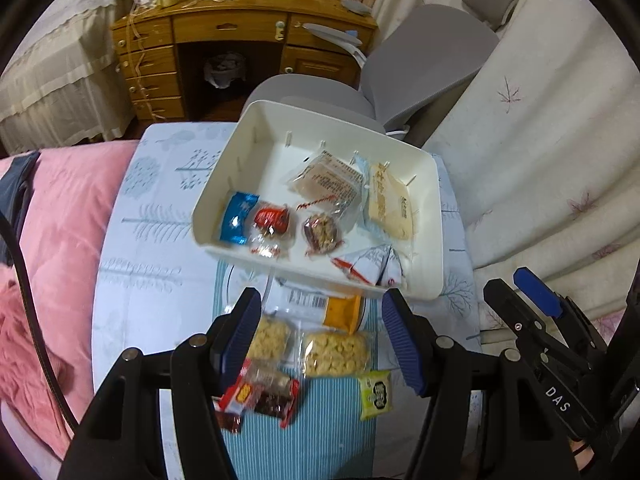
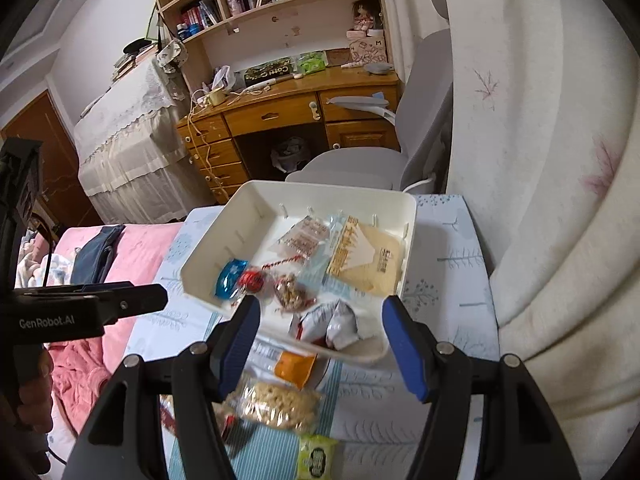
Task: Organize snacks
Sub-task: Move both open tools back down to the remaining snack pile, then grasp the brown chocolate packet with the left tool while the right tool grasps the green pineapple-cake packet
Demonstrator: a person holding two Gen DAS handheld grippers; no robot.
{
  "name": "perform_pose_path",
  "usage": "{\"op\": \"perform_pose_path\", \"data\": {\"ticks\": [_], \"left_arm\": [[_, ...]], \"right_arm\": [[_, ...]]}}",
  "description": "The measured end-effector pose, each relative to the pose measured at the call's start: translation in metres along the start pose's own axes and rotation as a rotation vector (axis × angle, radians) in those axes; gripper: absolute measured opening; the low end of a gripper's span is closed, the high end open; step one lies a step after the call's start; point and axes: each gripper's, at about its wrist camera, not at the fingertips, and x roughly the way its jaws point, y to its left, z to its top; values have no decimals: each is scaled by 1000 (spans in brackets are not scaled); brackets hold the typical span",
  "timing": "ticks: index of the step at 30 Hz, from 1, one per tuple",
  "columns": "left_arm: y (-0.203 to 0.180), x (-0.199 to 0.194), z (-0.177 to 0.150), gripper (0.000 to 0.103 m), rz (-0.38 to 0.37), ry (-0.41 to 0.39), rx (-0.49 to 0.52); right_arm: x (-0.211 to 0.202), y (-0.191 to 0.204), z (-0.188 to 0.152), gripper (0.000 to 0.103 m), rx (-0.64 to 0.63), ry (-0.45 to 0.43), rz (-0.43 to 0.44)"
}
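Left wrist view: your left gripper (image 1: 322,340) hangs with its blue-padded jaws spread and nothing between the pads, poised above loose snacks on the pale tree-print tablecloth (image 1: 160,240). Under it lie two clear packs of puffed-grain bars (image 1: 336,352), side by side, an orange packet (image 1: 342,312) just beyond them, a green packet (image 1: 374,394) to the right, and a red wrapped snack (image 1: 260,398) near the left pad. White plastic bin (image 1: 432,208) sits farther out on the table, one corner toward you; inside are a blue wrapper (image 1: 238,218), a red candy (image 1: 274,220), a nut-topped piece in clear wrap (image 1: 322,232), a clear pack with printed text (image 1: 328,182), a tan flat pack (image 1: 388,204) and a white-and-red pouch (image 1: 370,266) at the near wall. Your right gripper (image 1: 520,292) shows at the right edge of this view. Right wrist view: that gripper's jaws are likewise parted and empty, held over the bin's near edge; the left tool's black body enters from the left. Grey office chair (image 2: 360,160) and wooden desk (image 2: 280,112) stand beyond the table; a pink quilt (image 1: 60,220) lies to the left.
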Motion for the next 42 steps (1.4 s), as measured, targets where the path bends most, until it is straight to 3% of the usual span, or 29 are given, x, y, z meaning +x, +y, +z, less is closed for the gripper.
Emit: {"op": "perform_pose_path", "data": {"ticks": [16, 28, 34, 42], "left_arm": [[61, -13, -90, 63, 82, 29, -219], [117, 7, -144, 63, 154, 49, -443], [135, 31, -163, 63, 195, 106, -546], [166, 71, -186, 63, 179, 204, -727]], "right_arm": [[10, 11, -66, 64, -73, 201, 75], [49, -1, -107, 64, 68, 452, 107], [67, -9, -125, 64, 135, 556, 90], [89, -20, -144, 64, 198, 653, 38]]}}
